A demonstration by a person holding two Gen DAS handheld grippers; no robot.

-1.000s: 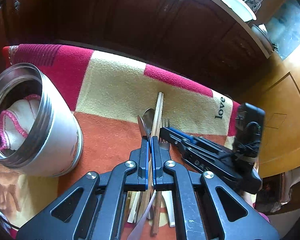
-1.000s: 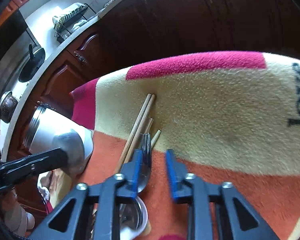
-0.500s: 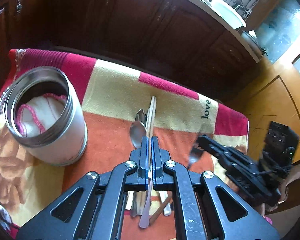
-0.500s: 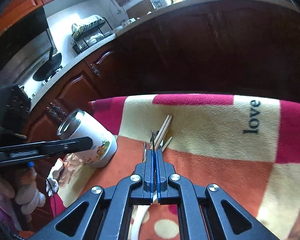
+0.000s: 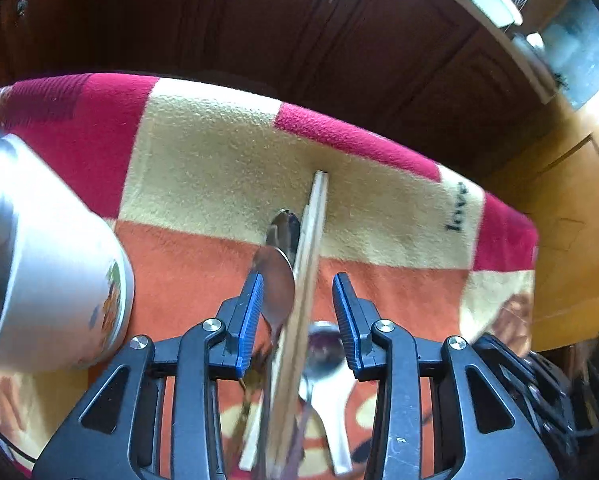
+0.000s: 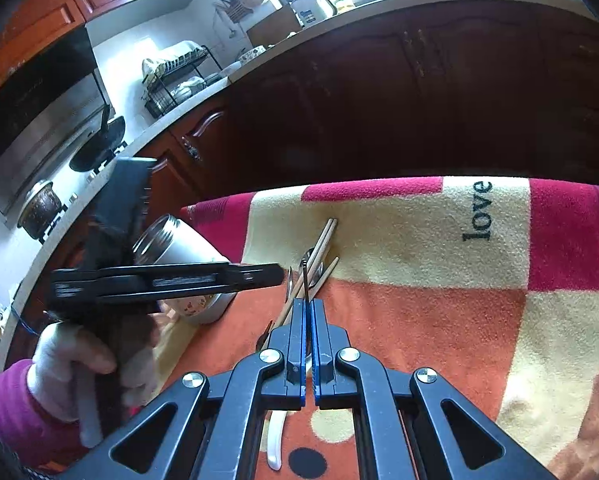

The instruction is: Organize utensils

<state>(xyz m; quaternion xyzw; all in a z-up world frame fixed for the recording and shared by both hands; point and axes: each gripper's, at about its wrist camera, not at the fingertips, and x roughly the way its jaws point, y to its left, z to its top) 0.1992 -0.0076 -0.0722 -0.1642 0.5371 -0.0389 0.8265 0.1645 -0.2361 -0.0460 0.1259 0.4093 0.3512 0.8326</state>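
My left gripper (image 5: 297, 280) points down over the utensil pile and its jaws are opening. A metal spoon (image 5: 277, 276) and pale wooden chopsticks (image 5: 313, 232) lie between the blue pads, which do not press on them. A second metal spoon (image 5: 323, 348) and a white ceramic spoon (image 5: 335, 408) lie below. My right gripper (image 6: 306, 302) is shut on a fork (image 6: 305, 280), seen edge-on with its tines above the fingertips. Seen from the right wrist, the left gripper (image 6: 275, 276) hangs over the chopsticks (image 6: 323, 240), held by a gloved hand (image 6: 71, 360).
A steel container (image 5: 59, 272) (image 6: 179, 248) stands at the left on the checked blanket (image 5: 219, 168) (image 6: 419, 320). The blanket's far edge drops off before dark wooden cabinets (image 6: 379, 100). A wooden door (image 5: 571, 220) is on the right.
The left gripper's jaws have gone from shut to parted and it has dropped closer to the pile. The right gripper shut on the fork, lifted it and drew back.
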